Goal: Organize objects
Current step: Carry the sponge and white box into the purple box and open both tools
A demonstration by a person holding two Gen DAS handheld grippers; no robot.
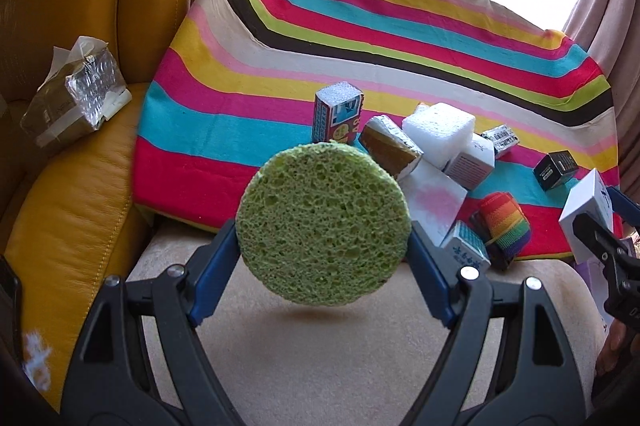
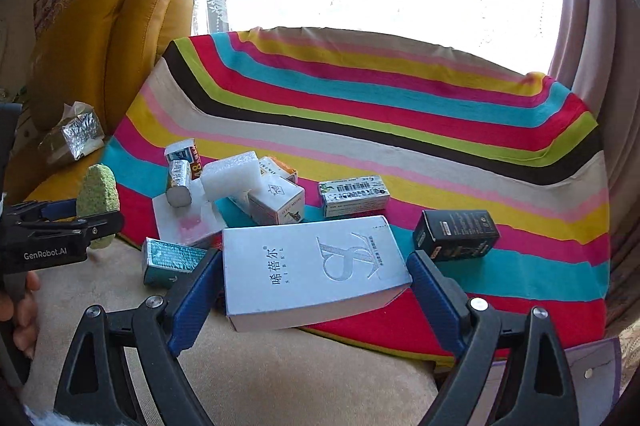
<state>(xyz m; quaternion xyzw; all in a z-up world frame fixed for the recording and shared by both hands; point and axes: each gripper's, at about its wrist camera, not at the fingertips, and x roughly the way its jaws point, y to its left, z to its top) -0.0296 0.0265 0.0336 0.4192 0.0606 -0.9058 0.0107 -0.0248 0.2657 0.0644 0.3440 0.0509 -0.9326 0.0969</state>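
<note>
Green sponge (image 1: 324,226) pinched by left gripper (image 1: 322,258), white box (image 2: 316,270) clamped by right gripper (image 2: 316,290); remaining boxes left scattered on striped cloth (image 2: 400,114).

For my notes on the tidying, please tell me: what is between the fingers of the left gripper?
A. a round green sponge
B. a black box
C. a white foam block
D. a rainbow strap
A: the left gripper holds the round green sponge by its two edges, lifted clear of the beige cushion.
</note>
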